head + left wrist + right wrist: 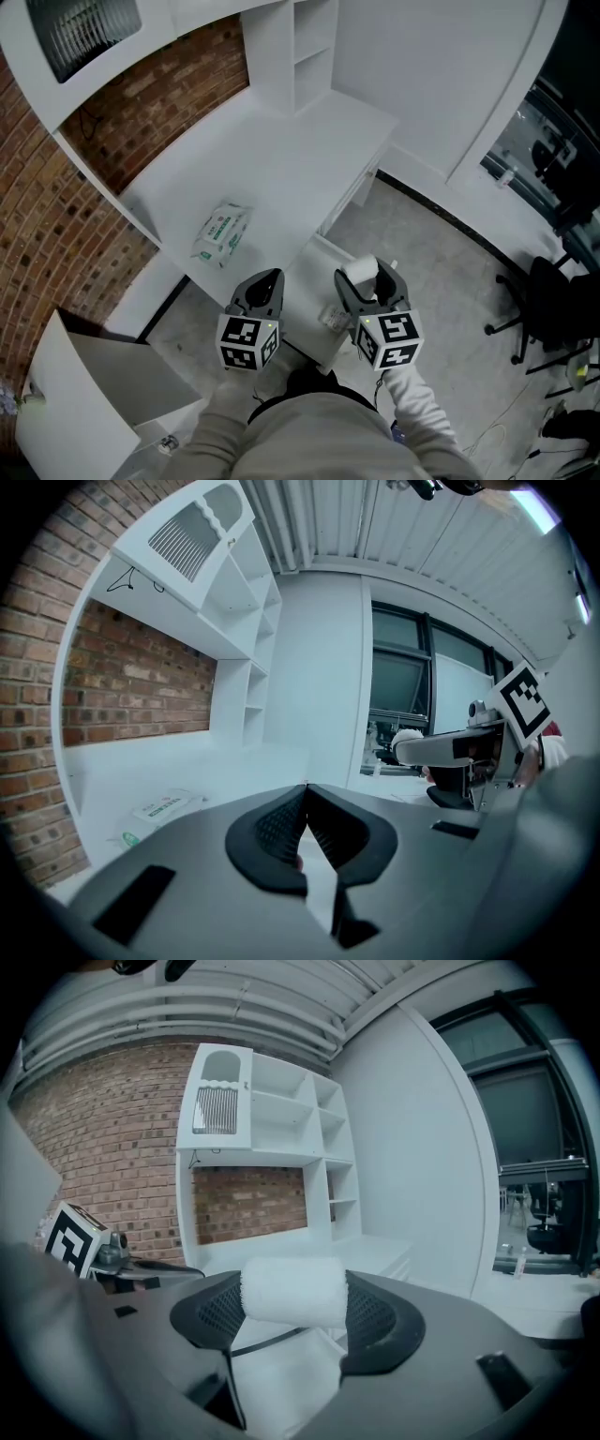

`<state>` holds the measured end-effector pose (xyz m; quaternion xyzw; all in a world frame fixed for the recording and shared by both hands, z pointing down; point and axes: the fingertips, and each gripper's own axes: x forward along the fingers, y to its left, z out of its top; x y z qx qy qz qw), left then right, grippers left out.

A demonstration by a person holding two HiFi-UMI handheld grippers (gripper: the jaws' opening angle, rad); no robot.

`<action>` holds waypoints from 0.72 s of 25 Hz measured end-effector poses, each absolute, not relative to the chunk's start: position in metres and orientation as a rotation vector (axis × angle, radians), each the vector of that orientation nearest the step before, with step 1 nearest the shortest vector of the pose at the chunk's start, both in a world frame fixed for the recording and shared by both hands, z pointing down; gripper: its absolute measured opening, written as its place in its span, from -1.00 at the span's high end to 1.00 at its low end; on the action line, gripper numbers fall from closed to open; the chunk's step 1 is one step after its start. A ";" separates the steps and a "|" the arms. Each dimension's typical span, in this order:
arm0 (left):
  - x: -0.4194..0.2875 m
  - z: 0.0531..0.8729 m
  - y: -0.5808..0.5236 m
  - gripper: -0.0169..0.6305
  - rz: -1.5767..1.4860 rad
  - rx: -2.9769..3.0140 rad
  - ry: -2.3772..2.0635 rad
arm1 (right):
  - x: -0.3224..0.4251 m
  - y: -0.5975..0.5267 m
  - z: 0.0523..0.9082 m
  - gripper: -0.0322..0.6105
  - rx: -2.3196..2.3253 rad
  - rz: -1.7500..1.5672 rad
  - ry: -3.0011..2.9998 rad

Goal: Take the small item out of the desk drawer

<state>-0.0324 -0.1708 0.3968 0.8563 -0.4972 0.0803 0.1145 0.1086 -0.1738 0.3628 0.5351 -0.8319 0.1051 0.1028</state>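
Brick wall (47,216) was seen behind a white desk (281,159), with shelves (314,47) set at the desk's far end. A pack (223,234) was laid flat on the desk, well apart from both grippers. Below the desk's near edge, the drawer (314,286) was seen pulled out. The right gripper (367,279) was held over the drawer, and a white roll (359,271) was clamped between its jaws. In the right gripper view, the roll was seen pressed crosswise between the two pads. The left gripper (267,281) was held near the right one. Its jaws were brought together with nothing between them, as was shown in the left gripper view.
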 end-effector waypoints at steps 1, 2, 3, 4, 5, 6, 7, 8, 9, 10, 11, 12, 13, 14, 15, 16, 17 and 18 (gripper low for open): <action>-0.033 0.396 -0.170 0.89 0.235 2.510 -1.460 | 0.109 -0.173 0.362 -0.10 1.580 0.306 -2.455; -0.033 0.396 -0.170 0.89 0.234 2.510 -1.462 | 0.109 -0.173 0.362 -0.10 1.580 0.300 -2.454; -0.033 0.395 -0.170 0.89 0.233 2.510 -1.465 | 0.109 -0.173 0.361 -0.10 1.579 0.294 -2.454; -0.034 0.395 -0.169 0.89 0.232 2.510 -1.467 | 0.109 -0.172 0.361 -0.10 1.579 0.289 -2.453; -0.034 0.394 -0.169 0.89 0.231 2.510 -1.470 | 0.109 -0.172 0.360 -0.10 1.579 0.285 -2.453; -0.034 0.393 -0.169 0.89 0.229 2.511 -1.472 | 0.109 -0.172 0.360 -0.10 1.580 0.282 -2.454; -0.034 0.393 -0.169 0.89 0.229 2.511 -1.474 | 0.109 -0.172 0.359 -0.10 1.581 0.281 -2.455; -0.034 0.393 -0.168 0.89 0.229 2.510 -1.476 | 0.110 -0.171 0.359 -0.10 1.583 0.280 -2.456; -0.035 0.393 -0.167 0.89 0.229 2.509 -1.478 | 0.110 -0.171 0.358 -0.10 1.584 0.277 -2.457; -0.035 0.393 -0.167 0.89 0.230 2.509 -1.480 | 0.110 -0.171 0.357 -0.10 1.587 0.274 -2.457; -0.035 0.393 -0.167 0.89 0.230 2.509 -1.482 | 0.110 -0.171 0.356 -0.10 1.590 0.270 -2.459; -0.035 0.392 -0.167 0.89 0.229 2.509 -1.484 | 0.110 -0.171 0.355 -0.10 1.591 0.265 -2.461; -0.036 0.392 -0.167 0.89 0.229 2.509 -1.486 | 0.110 -0.171 0.354 -0.10 1.592 0.261 -2.462; -0.036 0.392 -0.167 0.89 0.229 2.509 -1.487 | 0.110 -0.171 0.354 -0.10 1.592 0.258 -2.464; -0.036 0.392 -0.166 0.89 0.228 2.508 -1.488 | 0.110 -0.171 0.353 -0.10 1.592 0.257 -2.464; -0.036 0.392 -0.166 0.89 0.228 2.509 -1.488 | 0.110 -0.171 0.353 -0.10 1.593 0.257 -2.464; -0.035 0.392 -0.166 0.89 0.227 2.510 -1.486 | 0.111 -0.170 0.353 -0.10 1.595 0.258 -2.463; -0.034 0.391 -0.166 0.89 0.226 2.513 -1.482 | 0.113 -0.169 0.353 -0.10 1.599 0.260 -2.461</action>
